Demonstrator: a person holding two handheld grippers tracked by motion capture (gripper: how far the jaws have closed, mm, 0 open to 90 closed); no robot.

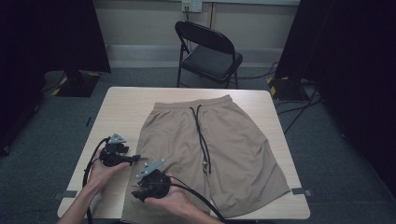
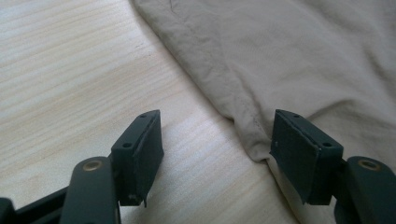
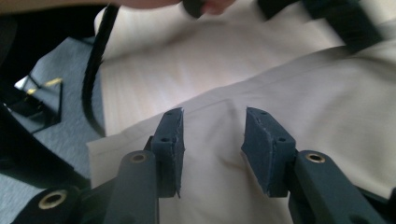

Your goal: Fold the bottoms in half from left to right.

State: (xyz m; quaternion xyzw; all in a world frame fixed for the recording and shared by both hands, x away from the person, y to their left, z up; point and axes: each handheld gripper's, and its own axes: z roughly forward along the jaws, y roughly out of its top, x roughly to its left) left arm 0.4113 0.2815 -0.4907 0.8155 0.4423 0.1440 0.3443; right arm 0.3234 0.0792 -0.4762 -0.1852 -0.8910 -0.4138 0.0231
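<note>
Beige shorts [image 1: 219,149] lie flat at the centre of the table [image 1: 121,107], waistband toward the top of the frame, a dark drawstring [image 1: 201,135] trailing down the middle; no readable writing shows on them. The left gripper [image 1: 133,159], lower left, stands wide apart at the side hem, gripping nothing. The right gripper [image 1: 136,193], bottom centre, hangs narrower over the lower leg, empty. The hem corner is cut off by the bottom edge.
</note>
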